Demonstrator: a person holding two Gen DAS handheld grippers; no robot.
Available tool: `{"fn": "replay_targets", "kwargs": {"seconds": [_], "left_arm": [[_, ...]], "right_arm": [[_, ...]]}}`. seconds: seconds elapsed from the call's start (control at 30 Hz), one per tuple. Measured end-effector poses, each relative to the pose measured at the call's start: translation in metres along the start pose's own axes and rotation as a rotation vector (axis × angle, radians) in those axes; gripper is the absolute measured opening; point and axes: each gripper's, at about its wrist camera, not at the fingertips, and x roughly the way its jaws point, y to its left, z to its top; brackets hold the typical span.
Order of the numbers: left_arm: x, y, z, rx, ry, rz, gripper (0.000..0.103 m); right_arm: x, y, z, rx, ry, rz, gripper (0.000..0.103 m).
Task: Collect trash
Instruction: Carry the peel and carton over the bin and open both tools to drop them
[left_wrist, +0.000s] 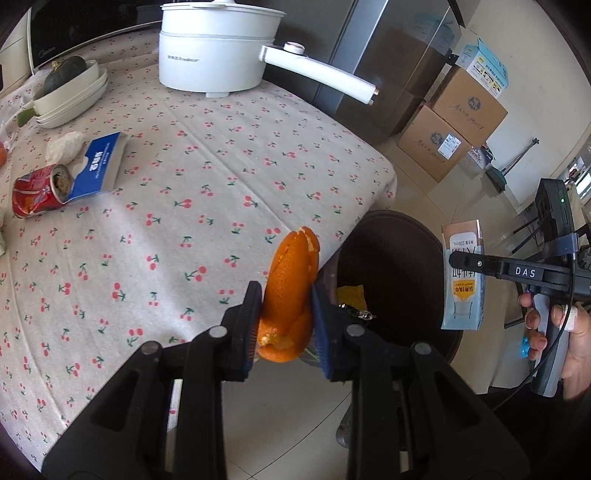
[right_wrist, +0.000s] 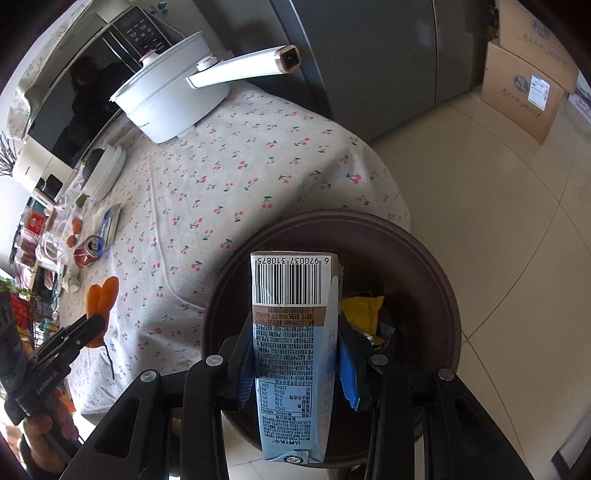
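Note:
My left gripper (left_wrist: 286, 326) is shut on a piece of orange peel (left_wrist: 291, 280), held over the table's corner beside the dark brown bin (left_wrist: 399, 258). The same peel (right_wrist: 101, 299) and left gripper (right_wrist: 92, 325) show at the left of the right wrist view. My right gripper (right_wrist: 295, 354) is shut on a light blue milk carton (right_wrist: 291, 350), which hangs above the mouth of the bin (right_wrist: 424, 266). From the left wrist, that carton (left_wrist: 463, 277) appears gripped by the right gripper (left_wrist: 465, 264) to the right of the bin. Yellow trash (right_wrist: 360, 312) lies inside the bin.
The cherry-print tablecloth (left_wrist: 207, 192) carries a red can (left_wrist: 37, 194) on its side, a blue packet (left_wrist: 98, 166), a crumpled tissue (left_wrist: 64, 146), white dishes with a squash (left_wrist: 70, 92) and a white pot (left_wrist: 218, 48) with a long handle. Cardboard boxes (left_wrist: 454, 125) stand on the tiled floor.

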Motion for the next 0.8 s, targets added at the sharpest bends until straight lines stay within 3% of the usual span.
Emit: {"fn": "replay_targets", "kwargs": {"seconds": [0.4,0.43,0.5,0.53,0.57,0.8], "left_arm": [[0.046,-0.058,-0.005,0.129,0.064,-0.085,0.031],[0.048,-0.062,-0.006,0.146,0.071,-0.094,0.036],[0.05,-0.068,-0.008,0.171,0.078,-0.075,0.06],[0.05,-0.07,-0.009,0.178,0.067,-0.047,0.078],[0.048,-0.071,-0.009,0.185,0.053,-0.018,0.087],[0.043,-0.06,-0.005,0.182,0.035,0.076,0.095]], "right_arm": [[-0.01,-0.044,-0.008,0.036,-0.005,-0.036,0.039],[-0.011,-0.045,-0.008,0.036,-0.006,-0.037,0.039],[-0.013,-0.046,-0.008,0.032,-0.007,-0.036,0.039],[-0.013,-0.046,-0.008,0.03,-0.008,-0.037,0.039],[-0.014,-0.045,-0.008,0.026,-0.008,-0.038,0.039],[-0.012,-0.038,-0.008,0.01,-0.005,-0.034,0.039]]}}
